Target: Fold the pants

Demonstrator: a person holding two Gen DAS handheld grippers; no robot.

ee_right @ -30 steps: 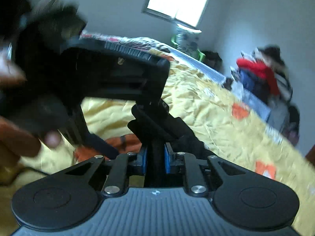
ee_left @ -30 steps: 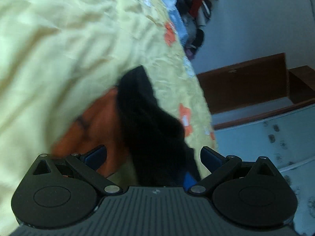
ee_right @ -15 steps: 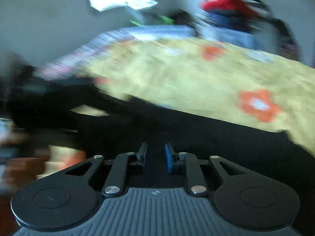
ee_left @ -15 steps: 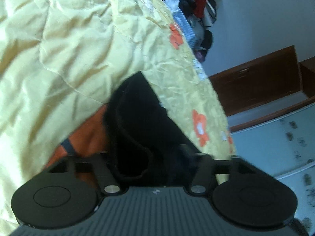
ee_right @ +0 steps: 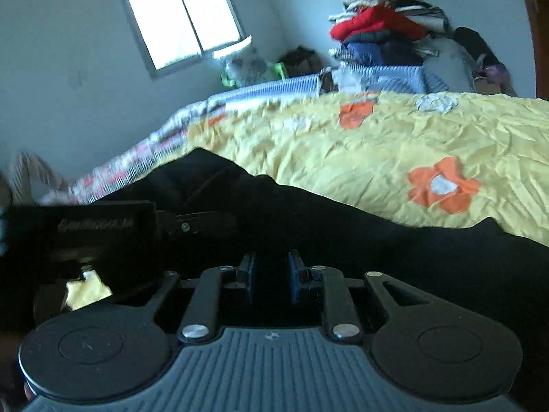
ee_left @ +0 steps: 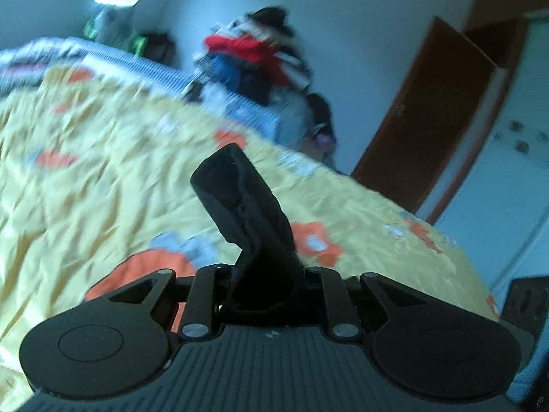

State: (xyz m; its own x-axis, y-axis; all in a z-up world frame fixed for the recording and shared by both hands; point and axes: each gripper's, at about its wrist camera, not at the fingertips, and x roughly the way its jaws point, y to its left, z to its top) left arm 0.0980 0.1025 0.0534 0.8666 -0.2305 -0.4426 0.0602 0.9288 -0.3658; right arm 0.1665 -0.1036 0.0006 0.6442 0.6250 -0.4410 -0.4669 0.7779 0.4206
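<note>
The black pants [ee_right: 377,250] lie spread across the near part of a yellow bedspread [ee_right: 377,147]. In the left wrist view a bunched fold of the pants [ee_left: 243,199] sticks up out of my left gripper [ee_left: 264,274], lifted off the bed. Its jaws are closing, with the cloth pinched between them and hiding the pads. My right gripper [ee_right: 271,267] is shut on another part of the black cloth, which fills the narrow gap between its blue pads [ee_right: 247,271]. The left gripper's black body [ee_right: 96,230] shows at the left of the right wrist view, close by.
The bedspread [ee_left: 103,171] has orange flower patches. A tall pile of clothes [ee_right: 384,31] stands at the far side of the bed on a blue striped sheet [ee_right: 291,86]. A brown door [ee_left: 422,120] is at the right and a window [ee_right: 185,20] on the far wall.
My left jaws went from wide open around the black cloth to closed on it. That gripper rolled upright and rose with the fold. The right gripper rolled level and kept its grip.
</note>
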